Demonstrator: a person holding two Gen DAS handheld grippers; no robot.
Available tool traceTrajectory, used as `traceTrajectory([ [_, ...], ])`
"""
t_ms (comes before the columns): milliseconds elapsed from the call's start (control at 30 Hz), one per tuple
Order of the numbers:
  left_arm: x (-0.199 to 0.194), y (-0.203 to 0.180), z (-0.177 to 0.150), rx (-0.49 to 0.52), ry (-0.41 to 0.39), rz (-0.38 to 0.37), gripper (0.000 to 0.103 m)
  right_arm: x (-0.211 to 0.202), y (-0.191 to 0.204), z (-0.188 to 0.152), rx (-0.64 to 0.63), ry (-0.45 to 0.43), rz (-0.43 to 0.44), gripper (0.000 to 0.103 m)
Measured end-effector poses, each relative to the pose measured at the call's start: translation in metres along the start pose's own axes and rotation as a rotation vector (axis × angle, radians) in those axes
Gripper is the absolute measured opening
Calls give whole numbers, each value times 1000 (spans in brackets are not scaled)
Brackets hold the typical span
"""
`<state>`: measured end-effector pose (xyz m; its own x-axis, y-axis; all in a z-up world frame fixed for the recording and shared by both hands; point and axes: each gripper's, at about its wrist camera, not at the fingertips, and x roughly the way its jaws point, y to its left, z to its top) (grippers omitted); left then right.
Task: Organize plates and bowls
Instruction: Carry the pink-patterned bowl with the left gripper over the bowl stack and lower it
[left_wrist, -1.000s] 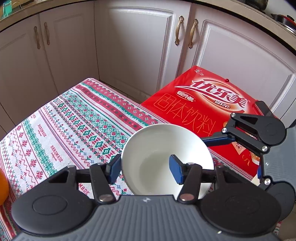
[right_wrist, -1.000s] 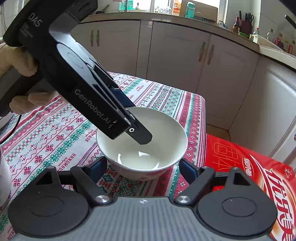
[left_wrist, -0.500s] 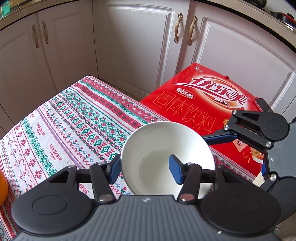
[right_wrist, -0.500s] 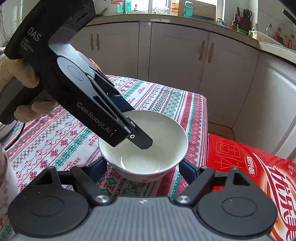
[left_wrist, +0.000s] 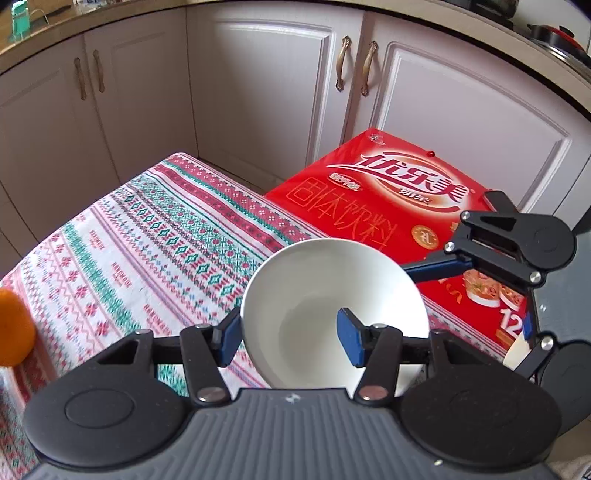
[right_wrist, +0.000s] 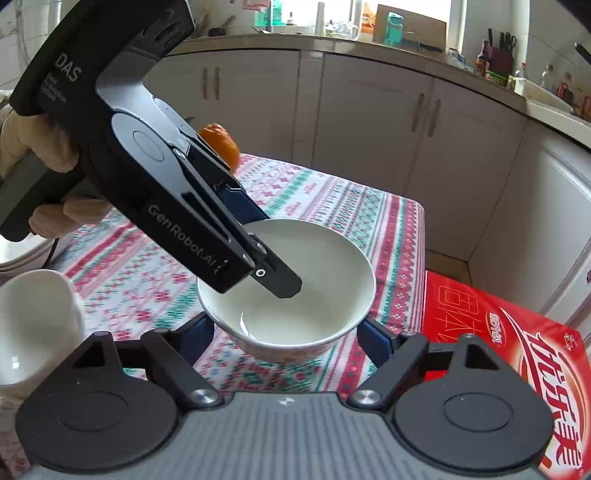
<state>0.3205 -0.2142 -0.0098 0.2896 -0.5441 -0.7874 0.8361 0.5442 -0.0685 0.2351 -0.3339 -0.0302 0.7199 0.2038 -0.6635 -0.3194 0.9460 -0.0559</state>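
A white bowl (right_wrist: 295, 291) is the item in hand. It is round, glazed and glossy, plain white inside, with a faint reddish pattern low on its outer wall in the right wrist view. Its mouth faces upward, slightly tilted; being circular, it shows no long axis. A curved highlight lies in the bottom of the basin.

Location: the bowl is above the near corner of the tablecloth (left_wrist: 155, 243), close to the table edge, and appears lifted off the cloth.

The left gripper (left_wrist: 288, 334) is clamped on the bowl's rim: one blue pad lies against the outer wall, the other sits inside the basin. In the right wrist view its black finger reaches down into the bowl, held by a gloved hand (right_wrist: 33, 147).

The right gripper (right_wrist: 284, 336) brackets the bowl from the opposite side, its blue pads at either flank of the lower wall; whether they press on it cannot be told.

The tablecloth is woven fabric in red, green and white bands. A glossy red carton (left_wrist: 384, 206) with printed lettering stands beside the table, below its edge. White panelled cabinet doors (left_wrist: 266, 88) with brass handles stand behind. A second white vessel (right_wrist: 33, 325) stands at the left, and an orange fruit (right_wrist: 221, 144) lies farther back.
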Motion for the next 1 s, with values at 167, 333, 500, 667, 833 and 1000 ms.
traceTrajectory([
  [167, -30, -12, -12, -12, -26, 28, 54, -22, 16, 3, -11, -14, 28, 88],
  [333, -56, -24, -26, -20, -42, 57, 54, -41, 35, 4, -34, -30, 53, 88],
  [500, -82, -35, -41, -40, -61, 93, 54, -58, 52, 3, -52, -46, 79, 88],
  [667, -106, -43, -58, -60, -82, 129, 54, -75, 72, 3, -81, -67, 101, 88],
  [833, -122, -47, -75, -85, -86, 161, 54, -84, 91, 3, -111, -77, 135, 88],
  [1000, -135, -46, -92, -111, -93, 175, 54, -86, 107, 2, -137, -73, 155, 88],
])
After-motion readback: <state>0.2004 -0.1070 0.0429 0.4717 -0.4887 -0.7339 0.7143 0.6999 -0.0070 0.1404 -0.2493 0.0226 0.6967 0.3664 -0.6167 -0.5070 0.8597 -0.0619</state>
